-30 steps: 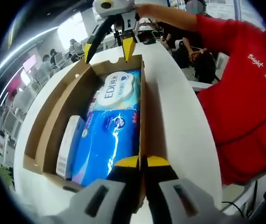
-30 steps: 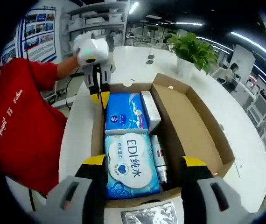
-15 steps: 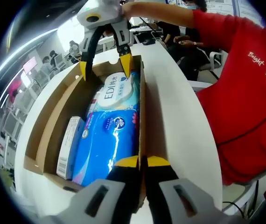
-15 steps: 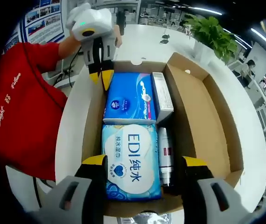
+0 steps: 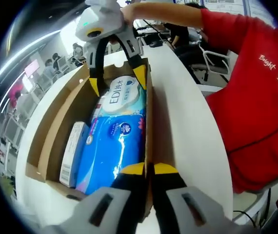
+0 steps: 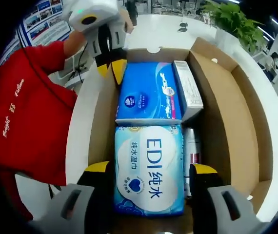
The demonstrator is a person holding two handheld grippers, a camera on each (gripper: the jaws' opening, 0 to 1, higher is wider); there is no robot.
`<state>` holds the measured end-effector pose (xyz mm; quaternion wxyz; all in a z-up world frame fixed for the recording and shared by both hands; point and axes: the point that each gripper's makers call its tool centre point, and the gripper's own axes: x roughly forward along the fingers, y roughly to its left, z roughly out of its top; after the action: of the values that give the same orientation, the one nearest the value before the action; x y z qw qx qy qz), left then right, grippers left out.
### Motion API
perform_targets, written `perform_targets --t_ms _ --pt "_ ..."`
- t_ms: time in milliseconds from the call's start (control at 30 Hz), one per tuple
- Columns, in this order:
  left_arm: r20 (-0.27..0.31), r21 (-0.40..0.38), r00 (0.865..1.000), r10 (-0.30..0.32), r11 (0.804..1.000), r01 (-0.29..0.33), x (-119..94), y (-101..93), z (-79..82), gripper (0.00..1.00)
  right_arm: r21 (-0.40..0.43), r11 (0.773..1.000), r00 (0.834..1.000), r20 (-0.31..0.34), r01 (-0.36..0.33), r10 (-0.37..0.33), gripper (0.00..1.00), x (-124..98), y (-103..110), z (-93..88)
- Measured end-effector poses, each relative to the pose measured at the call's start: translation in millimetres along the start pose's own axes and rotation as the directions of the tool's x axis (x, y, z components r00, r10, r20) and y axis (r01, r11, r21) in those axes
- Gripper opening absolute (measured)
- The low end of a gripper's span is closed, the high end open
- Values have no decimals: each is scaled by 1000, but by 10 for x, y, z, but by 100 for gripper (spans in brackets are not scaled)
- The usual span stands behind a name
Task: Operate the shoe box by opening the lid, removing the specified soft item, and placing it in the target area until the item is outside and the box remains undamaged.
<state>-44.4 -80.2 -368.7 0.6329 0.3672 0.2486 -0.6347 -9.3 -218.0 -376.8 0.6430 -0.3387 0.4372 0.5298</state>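
The brown shoe box (image 5: 56,131) stands on the white table with its lid (image 6: 231,112) folded open. Inside lie an EDI wet-wipes pack (image 6: 148,178) (image 5: 124,95), a blue tissue pack (image 6: 148,95) (image 5: 112,151), a small white carton (image 6: 188,90) (image 5: 73,153) and a slim bottle (image 6: 191,156). My right gripper (image 6: 151,169) (image 5: 117,80) is open, one jaw on either side of the EDI pack, low in the box. My left gripper (image 5: 149,169) (image 6: 110,69) is shut on the box's side wall beside the tissue pack.
A person in a red shirt (image 5: 256,97) (image 6: 27,122) stands at the table's edge beside the box. A potted plant (image 6: 234,19) sits at the far side of the white table (image 5: 188,126). Office desks and chairs lie beyond.
My right gripper has come down into the box and now straddles the EDI pack. My left gripper has stayed shut on the box wall.
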Motion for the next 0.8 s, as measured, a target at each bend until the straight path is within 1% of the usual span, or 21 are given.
perform_targets --t_ms 67,200,300,400,433,600,733,800 --pt "1 2 1000 2 1000 -2 3 7 -11 3 -18 1000 1000 -31 5 -6 67 32 -16 -37" --pt "2 4 1000 5 1000 -5 9 15 -25 3 -13 1000 999 -49 5 -6 67 43 -30 -85" --pt "2 4 1000 4 1000 -4 13 8 -16 3 -28 1000 997 -80 0 -2 67 79 -36 -145" --pt "1 3 1000 3 1000 -3 11 -1 -4 3 -30 1000 997 -81 -3 0 66 105 -26 -144" --pt "2 3 1000 3 1000 -3 20 11 -22 3 -27 1000 997 -82 -4 2 66 125 -27 -146" --pt "4 6 1000 6 1000 -6 18 7 -28 3 -25 1000 995 -104 -16 14 65 200 8 -170" --pt "5 10 1000 5 1000 -5 10 2 -9 3 -30 999 992 -126 -17 13 63 191 20 -161" --pt "5 8 1000 4 1000 -4 22 15 -34 3 -24 1000 991 -131 -16 12 64 203 22 -166"
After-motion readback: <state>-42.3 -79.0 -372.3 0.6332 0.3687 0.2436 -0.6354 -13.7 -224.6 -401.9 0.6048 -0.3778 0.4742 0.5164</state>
